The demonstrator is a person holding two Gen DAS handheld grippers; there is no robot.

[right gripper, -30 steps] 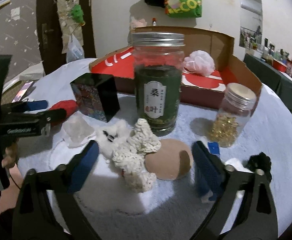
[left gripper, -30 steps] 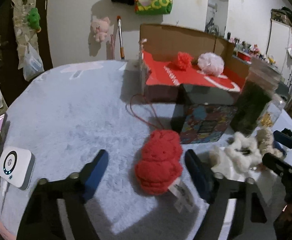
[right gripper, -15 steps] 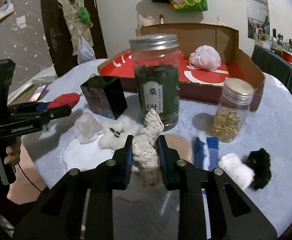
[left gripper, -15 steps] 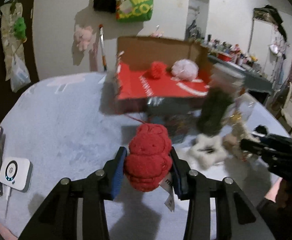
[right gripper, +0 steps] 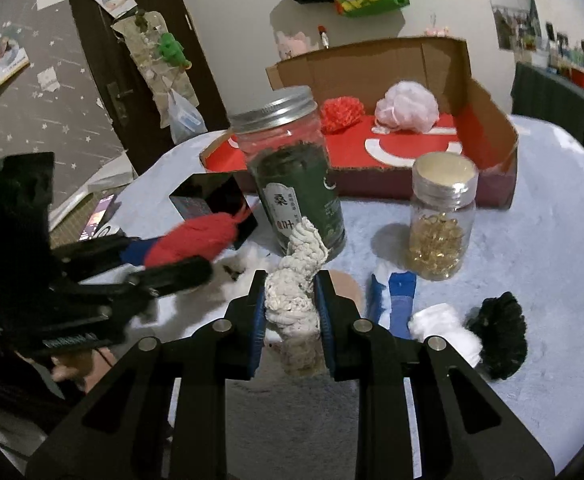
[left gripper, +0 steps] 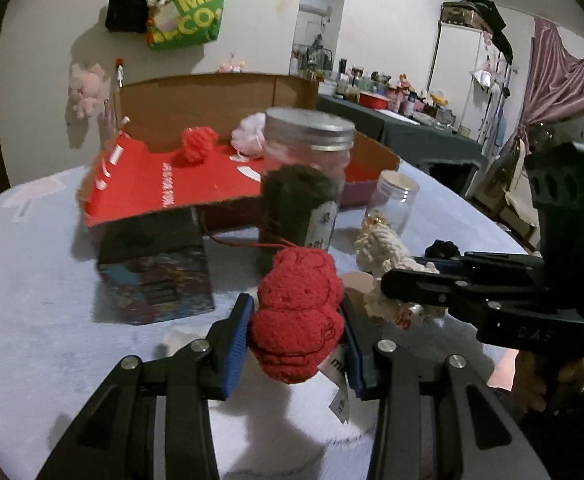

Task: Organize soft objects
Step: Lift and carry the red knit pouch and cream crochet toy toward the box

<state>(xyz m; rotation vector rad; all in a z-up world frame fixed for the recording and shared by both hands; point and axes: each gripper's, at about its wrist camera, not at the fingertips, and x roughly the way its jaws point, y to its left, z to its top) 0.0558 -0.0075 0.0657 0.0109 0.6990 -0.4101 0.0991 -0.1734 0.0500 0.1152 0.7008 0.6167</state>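
My left gripper (left gripper: 295, 336) is shut on a red knitted toy (left gripper: 297, 316), held above the pale blue table with a white tag hanging below it. My right gripper (right gripper: 292, 304) is shut on a cream knitted toy (right gripper: 295, 288), also lifted. Each gripper shows in the other's view: the right gripper (left gripper: 403, 276) with its cream toy (left gripper: 383, 248) at the right, the left gripper (right gripper: 160, 260) with its red toy (right gripper: 196, 236) at the left. Behind stands an open cardboard box (right gripper: 487, 100) with a red floor, holding a red pompom (right gripper: 341, 112) and a pink puff (right gripper: 407, 106).
A tall jar of dark leaves (right gripper: 292, 172) and a small jar of golden capsules (right gripper: 439, 216) stand before the box. A dark printed box (left gripper: 156, 268) sits at the left. A black pompom (right gripper: 499, 332), a white puff (right gripper: 443, 328) and a blue-white item (right gripper: 397, 296) lie on the table (right gripper: 551, 240).
Both grippers closed on their toys, the left on the red one and the right on the cream one, and lifted them off the table. The left one swung to the right.
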